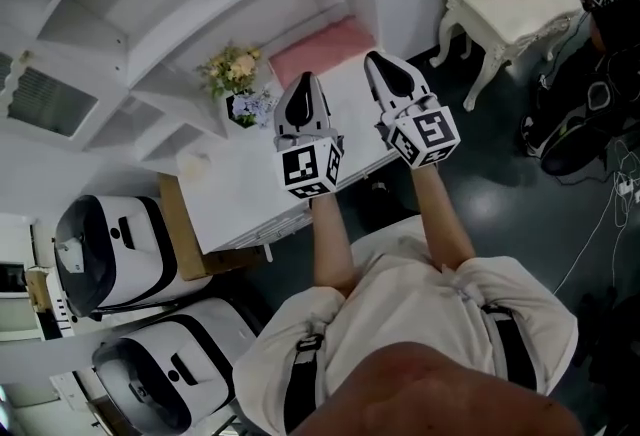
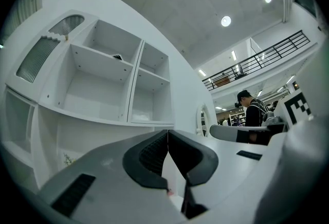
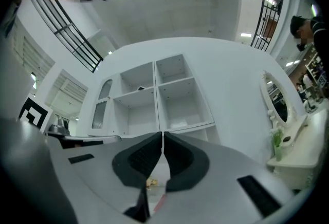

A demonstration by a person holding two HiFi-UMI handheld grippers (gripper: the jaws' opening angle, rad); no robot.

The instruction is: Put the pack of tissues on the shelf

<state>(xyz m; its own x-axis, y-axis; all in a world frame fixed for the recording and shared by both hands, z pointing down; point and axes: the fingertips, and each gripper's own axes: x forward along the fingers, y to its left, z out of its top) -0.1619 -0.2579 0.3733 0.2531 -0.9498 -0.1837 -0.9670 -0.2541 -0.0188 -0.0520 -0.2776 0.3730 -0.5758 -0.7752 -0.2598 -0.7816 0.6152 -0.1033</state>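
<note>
Shelf [image 3: 175, 97] bays open beyond right gripper [image 3: 160, 136]

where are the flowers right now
In the head view the flowers stand on the white table, near its shelf-side edge. They are just left of the left gripper, and the flat pink item lies to their right.

The tall white shelf unit [image 3: 154, 99] stands open-fronted behind the white table [image 1: 230, 194]. Most of its compartments are free to reach into; a white folded thing [image 3: 179, 125] lies in the lower right one. A vase of flowers [image 1: 238, 89] and a flat pink pack [image 1: 322, 49] crowd the table's rear, while its near strip lies bare.
</note>
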